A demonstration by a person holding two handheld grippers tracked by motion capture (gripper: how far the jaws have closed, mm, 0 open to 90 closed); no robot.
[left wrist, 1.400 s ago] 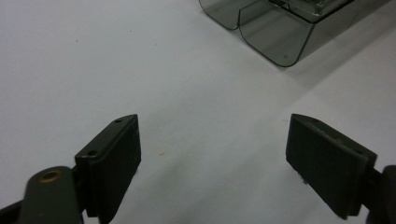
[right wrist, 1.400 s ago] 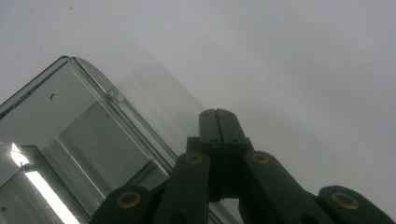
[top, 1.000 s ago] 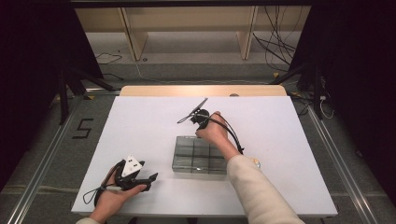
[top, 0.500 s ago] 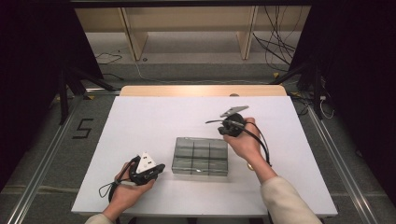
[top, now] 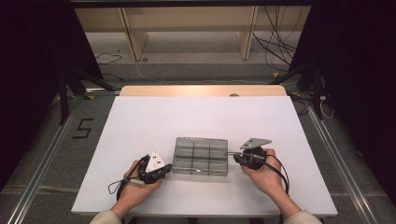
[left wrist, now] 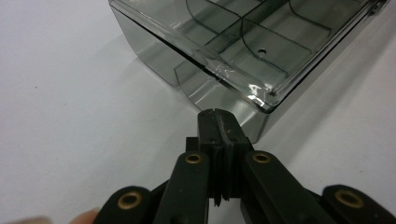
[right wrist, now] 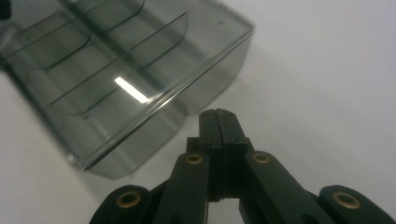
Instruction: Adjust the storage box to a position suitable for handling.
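Organizer box: smoky clear plastic, divided compartments, sitting mid-tabletop between both grippers.
Left gripper: jaws just snapped together, empty, beside box corner.
Right gripper: jaws pressed together, empty, near box's other end.

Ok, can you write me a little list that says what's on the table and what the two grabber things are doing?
table: white table, wooden strip along its far edge
box: smoky see-through plastic box with dividers inside, lid closed, lying flat near the front
box contents: nothing visible in the compartments
left gripper: jaws have just closed, nothing between them, tips right at the box's left end
right gripper: jaws shut, holding nothing, tips close to the box's right end
hands: one on each side of the box
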